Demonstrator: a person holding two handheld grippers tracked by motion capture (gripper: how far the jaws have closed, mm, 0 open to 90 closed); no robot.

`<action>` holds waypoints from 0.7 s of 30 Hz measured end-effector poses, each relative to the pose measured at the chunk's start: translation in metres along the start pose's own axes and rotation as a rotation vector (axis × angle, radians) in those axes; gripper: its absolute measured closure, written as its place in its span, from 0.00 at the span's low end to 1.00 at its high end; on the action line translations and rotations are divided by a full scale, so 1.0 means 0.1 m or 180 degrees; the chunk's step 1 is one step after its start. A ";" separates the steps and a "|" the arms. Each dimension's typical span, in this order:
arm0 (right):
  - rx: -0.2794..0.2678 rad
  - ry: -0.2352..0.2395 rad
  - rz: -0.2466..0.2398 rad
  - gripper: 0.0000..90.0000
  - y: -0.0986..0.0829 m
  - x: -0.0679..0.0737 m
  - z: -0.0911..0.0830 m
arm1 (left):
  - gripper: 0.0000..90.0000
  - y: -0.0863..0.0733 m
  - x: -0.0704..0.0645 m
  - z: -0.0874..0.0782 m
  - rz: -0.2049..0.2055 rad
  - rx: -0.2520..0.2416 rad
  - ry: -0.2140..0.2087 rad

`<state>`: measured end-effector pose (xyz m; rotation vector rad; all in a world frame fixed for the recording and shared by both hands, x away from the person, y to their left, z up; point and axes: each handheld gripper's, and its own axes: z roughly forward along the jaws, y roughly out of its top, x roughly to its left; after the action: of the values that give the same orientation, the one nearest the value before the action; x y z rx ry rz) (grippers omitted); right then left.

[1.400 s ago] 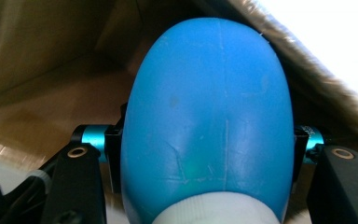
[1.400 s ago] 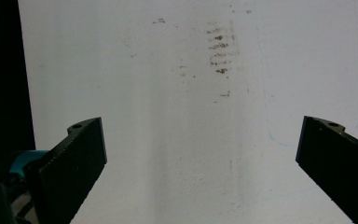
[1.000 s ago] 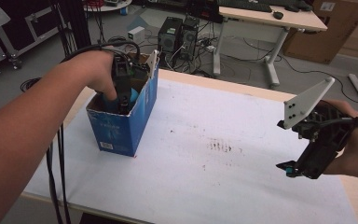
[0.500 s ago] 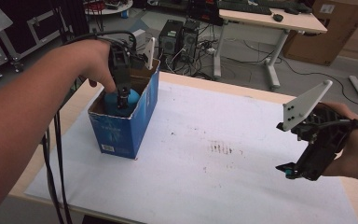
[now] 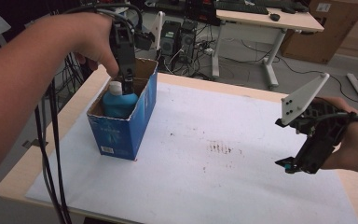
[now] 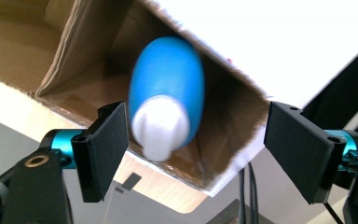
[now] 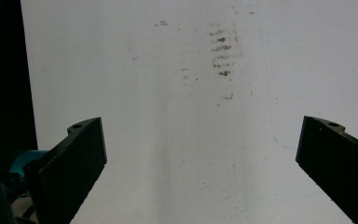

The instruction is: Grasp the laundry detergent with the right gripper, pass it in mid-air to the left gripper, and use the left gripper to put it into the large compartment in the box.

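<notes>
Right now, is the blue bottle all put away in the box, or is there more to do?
Looks done: the blue bottle stands inside the cardboard box, white cap up. In hand: the left tool hangs over the box with jaws wide open, gripping nothing. Left: probably just lifting that tool clear. The right tool waits open over the white sheet.

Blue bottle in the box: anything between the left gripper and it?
Nothing visible. The left gripper is open right over the blue bottle, its white cap between the jaws. The box walls flank the bottle but don't cover it.
</notes>
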<state>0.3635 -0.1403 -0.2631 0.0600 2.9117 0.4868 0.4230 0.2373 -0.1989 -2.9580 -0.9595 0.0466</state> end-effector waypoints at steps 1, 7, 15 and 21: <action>0.0001 0.0002 0.0002 0.01 0.01 0.00 -0.01 | 0.23 0.02 -0.04 -0.02 0.0044 -0.0008 0.0002; 0.0009 0.0055 -0.0060 0.01 0.07 -0.05 -0.07 | 0.18 0.15 -0.30 -0.11 0.0385 -0.0014 -0.0017; 0.0155 0.0139 -0.0136 0.01 0.16 -0.13 -0.09 | 0.15 0.27 -0.58 -0.10 0.0828 0.0026 -0.0104; 0.0366 0.0198 -0.0179 0.01 0.16 -0.20 -0.06 | 0.12 0.34 -0.71 -0.05 0.1083 0.0010 -0.0187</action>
<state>0.3819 -0.1285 -0.2490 -0.0211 2.9905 0.3176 0.3855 0.1681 -0.1938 -3.0951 -0.4487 0.1429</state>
